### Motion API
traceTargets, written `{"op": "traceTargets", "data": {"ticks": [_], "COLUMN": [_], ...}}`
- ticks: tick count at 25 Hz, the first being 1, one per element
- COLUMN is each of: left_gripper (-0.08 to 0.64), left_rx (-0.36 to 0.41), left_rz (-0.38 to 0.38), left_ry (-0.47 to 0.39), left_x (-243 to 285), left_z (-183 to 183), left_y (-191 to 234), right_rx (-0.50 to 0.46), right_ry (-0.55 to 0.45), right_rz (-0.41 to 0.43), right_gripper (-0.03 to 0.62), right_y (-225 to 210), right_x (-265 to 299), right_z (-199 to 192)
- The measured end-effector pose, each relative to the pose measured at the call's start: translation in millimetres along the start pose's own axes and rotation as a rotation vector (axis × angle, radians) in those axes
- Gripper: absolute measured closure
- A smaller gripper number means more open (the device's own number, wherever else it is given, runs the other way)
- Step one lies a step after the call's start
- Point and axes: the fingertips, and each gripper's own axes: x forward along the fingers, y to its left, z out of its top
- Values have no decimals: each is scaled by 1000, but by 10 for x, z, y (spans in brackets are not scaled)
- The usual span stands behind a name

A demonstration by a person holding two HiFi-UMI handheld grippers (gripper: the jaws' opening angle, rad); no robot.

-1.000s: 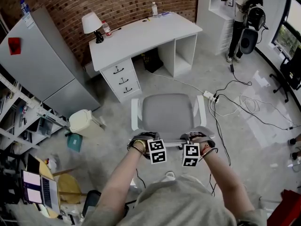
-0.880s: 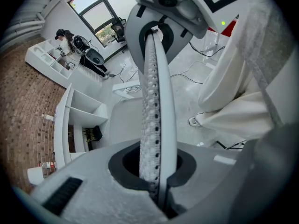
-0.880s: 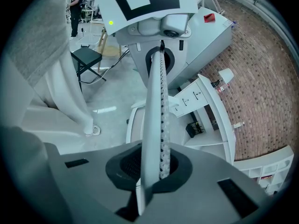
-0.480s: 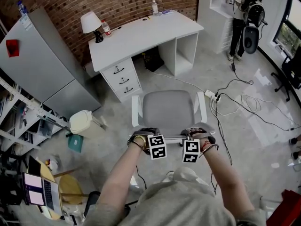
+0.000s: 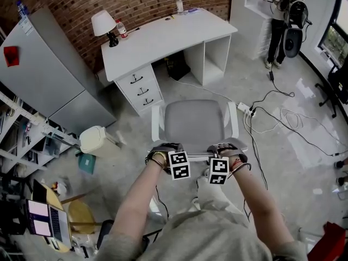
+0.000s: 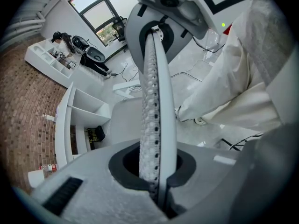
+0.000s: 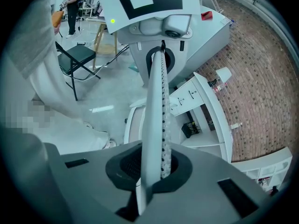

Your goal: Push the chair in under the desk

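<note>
Grey office chair (image 5: 198, 125) stood on the floor near the white surface (image 5: 163, 39), facing the open gap below it, with its seat not yet under. The left gripper (image 5: 165, 153) was clenched on the top edge of the chair's back. The right gripper (image 5: 224, 153) was clenched on the same edge, further along. A lamp (image 5: 103, 25) and a bottle (image 5: 179, 7) stood on the surface. A cream bin (image 5: 98, 141) sat on the floor to the left.
</note>
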Motion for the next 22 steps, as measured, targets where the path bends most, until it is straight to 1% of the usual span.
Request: {"op": "traceTargets", "data": {"ticks": [16, 22], "left_gripper": [540, 540], "left_rx": [-12, -22], "left_rz": [13, 11], "left_ry": [5, 10], "left_x": [180, 253], "left_z": [45, 74], "left_y": [516, 651], "right_rx": [-13, -17], "right_ry": [-8, -16], "right_rz": [12, 23], "right_gripper": [581, 581], "right_y": [-464, -585], "right_x": [247, 329], "right_z": [-184, -256]}}
